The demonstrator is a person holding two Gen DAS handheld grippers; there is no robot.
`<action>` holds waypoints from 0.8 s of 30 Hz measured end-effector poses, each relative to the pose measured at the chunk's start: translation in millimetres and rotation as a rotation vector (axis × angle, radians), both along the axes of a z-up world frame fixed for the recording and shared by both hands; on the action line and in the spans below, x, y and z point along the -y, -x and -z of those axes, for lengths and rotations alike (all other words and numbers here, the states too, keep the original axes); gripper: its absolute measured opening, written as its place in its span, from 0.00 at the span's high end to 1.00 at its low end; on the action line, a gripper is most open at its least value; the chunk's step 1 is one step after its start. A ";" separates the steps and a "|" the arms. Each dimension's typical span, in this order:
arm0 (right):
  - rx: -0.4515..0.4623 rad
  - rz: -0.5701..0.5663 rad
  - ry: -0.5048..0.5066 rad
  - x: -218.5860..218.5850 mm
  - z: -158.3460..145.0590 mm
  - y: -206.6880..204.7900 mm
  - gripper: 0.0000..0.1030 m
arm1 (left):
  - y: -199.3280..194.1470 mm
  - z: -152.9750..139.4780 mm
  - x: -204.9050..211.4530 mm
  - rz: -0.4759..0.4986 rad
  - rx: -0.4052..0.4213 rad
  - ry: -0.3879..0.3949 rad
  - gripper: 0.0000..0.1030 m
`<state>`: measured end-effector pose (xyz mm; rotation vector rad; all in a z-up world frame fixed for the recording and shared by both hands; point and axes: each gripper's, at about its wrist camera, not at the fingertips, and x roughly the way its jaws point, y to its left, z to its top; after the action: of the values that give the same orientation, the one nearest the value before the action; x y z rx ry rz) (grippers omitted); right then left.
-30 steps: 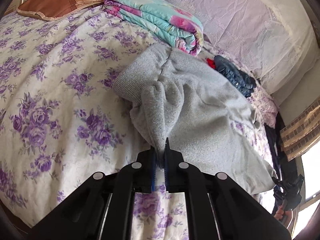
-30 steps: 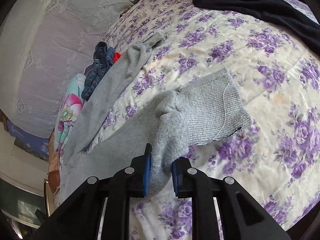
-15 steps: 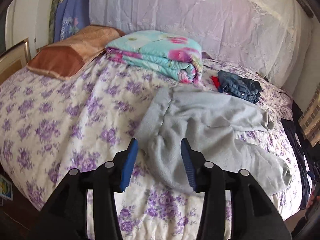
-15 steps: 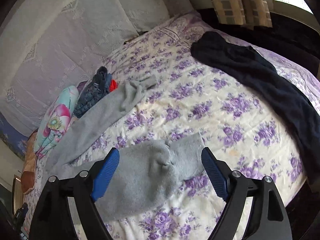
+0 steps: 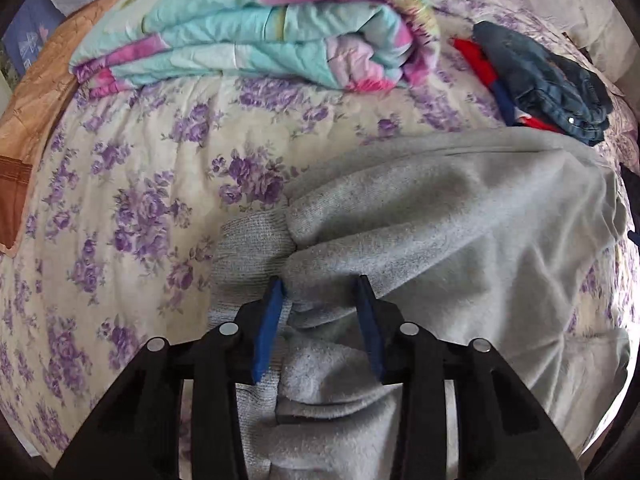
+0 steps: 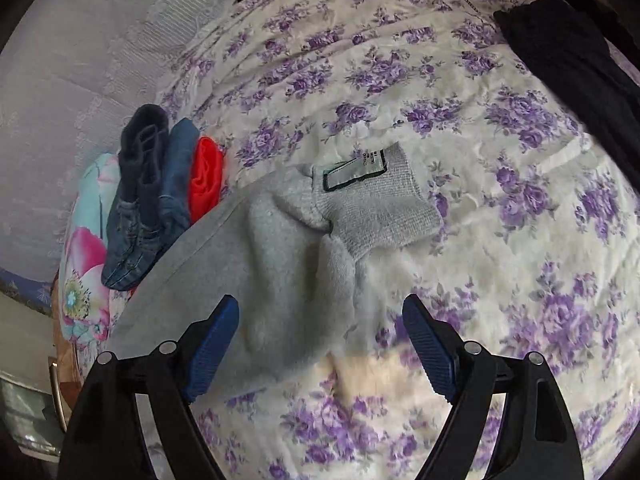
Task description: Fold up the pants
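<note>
Grey sweatpants (image 5: 460,232) lie on a bed with a purple-flowered cover. In the left wrist view my left gripper (image 5: 320,292) is open, its blue pads on either side of a bunched fold of grey fabric beside a ribbed cuff (image 5: 252,248). In the right wrist view the pants (image 6: 256,272) run from the lower left to another ribbed cuff (image 6: 384,212) with a sewn label (image 6: 354,168). My right gripper (image 6: 320,320) is wide open just above the leg, short of that cuff, holding nothing.
A folded turquoise and pink quilt (image 5: 260,28) and folded jeans with a red garment (image 5: 548,76) lie at the back of the bed. A brown pillow (image 5: 36,96) is at far left. A black garment (image 6: 576,64) lies at the right.
One second ago both grippers were shut on the grey pants. They let go and pulled back. Now both are open and low over the fabric again, the left astride a fold.
</note>
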<state>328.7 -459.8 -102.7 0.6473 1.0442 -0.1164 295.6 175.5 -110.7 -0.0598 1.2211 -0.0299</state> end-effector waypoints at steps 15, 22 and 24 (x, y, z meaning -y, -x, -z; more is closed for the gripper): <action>-0.090 0.013 0.072 19.1 37.7 38.7 0.82 | 17.1 8.1 13.0 0.013 0.035 -0.032 0.65; -0.033 -0.034 0.219 -3.3 -29.5 82.4 0.45 | 27.0 -72.2 -31.5 0.045 0.112 0.036 0.62; 0.056 -0.055 0.229 -19.6 -53.0 113.1 0.38 | 13.1 -85.4 -38.1 0.042 0.100 -0.011 0.49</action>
<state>215.6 -440.1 -49.7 0.4123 0.9768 -0.1661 282.5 213.6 -25.3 -0.0227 1.1223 -0.0621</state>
